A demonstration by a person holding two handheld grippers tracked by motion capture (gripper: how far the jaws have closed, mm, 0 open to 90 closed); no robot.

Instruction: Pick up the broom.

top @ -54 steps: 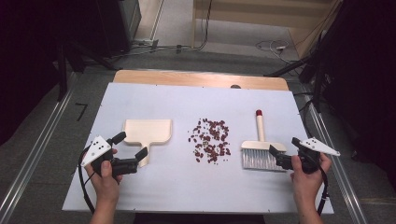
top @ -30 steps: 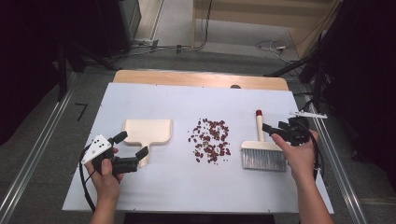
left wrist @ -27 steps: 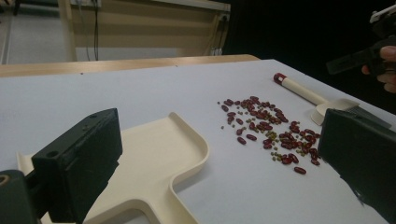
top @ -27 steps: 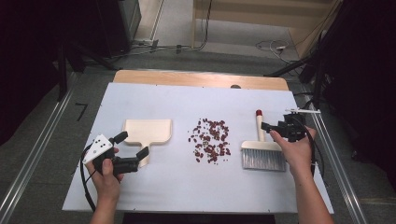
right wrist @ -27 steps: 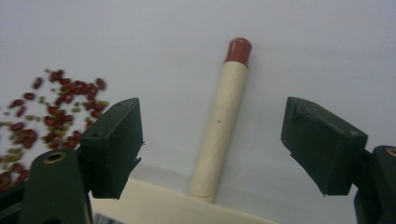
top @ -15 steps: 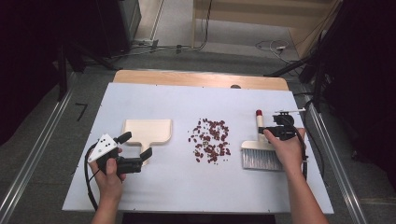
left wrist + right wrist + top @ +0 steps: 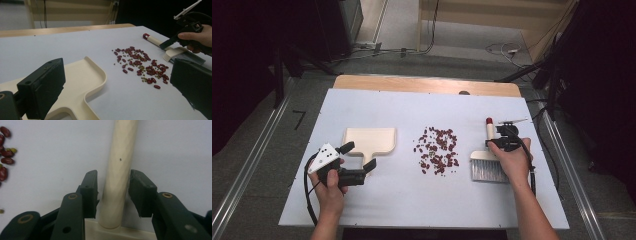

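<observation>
While bristles stay hidden, right gripper (image 7: 112, 192) fingers straddle brush handle (image 7: 119, 170)

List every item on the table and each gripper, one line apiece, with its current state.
Brush: flat on the table, handle between the right gripper's jaws.
Right gripper: jaws have just been closing; small gaps remain, not yet clamped.
Dustpan: flat, empty.
Left gripper: open, straddling the dustpan handle.
Beans: scattered between dustpan and brush.

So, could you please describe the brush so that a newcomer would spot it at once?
On the white table, look right of the scattered red beans. The brush lies flat there, grey bristles toward the person. Its cream handle has a red tip, unlike the plain cream dustpan on the left.
</observation>
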